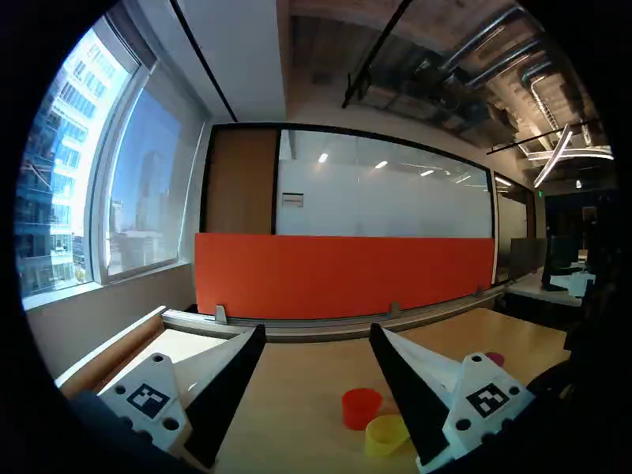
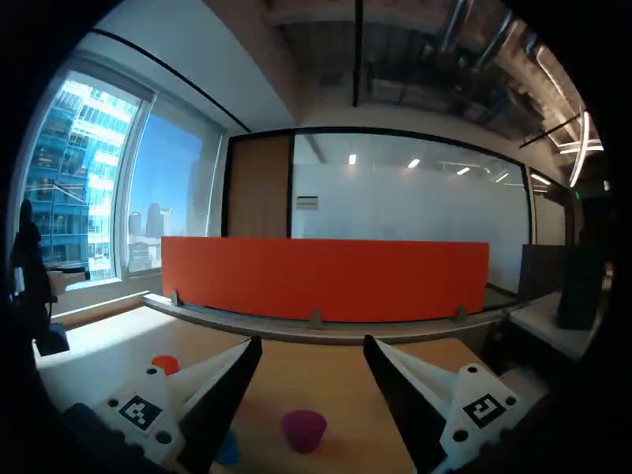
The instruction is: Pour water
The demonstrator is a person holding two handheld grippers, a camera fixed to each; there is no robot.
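Observation:
In the left gripper view my left gripper [image 1: 316, 338] is open above the wooden table [image 1: 300, 395], nothing between its fingers. A red cup [image 1: 361, 407] and a yellow cup [image 1: 385, 434] stand close together low between the fingers, near the right finger; a magenta cup [image 1: 495, 359] peeks past that finger. In the right gripper view my right gripper [image 2: 311, 346] is open and empty over the table [image 2: 316, 379]. A magenta cup [image 2: 304, 430] stands between its fingers, a blue cup [image 2: 227, 449] shows beside the left finger, and a red cup [image 2: 165, 364] sits farther left.
An orange divider panel [image 1: 347, 275] runs along the table's far edge, with a frosted glass wall behind it. Large windows [image 1: 103, 205] are on the left. Another desk with a monitor [image 1: 561, 257] stands at the right. The other gripper and hand [image 2: 31, 284] are at the left edge.

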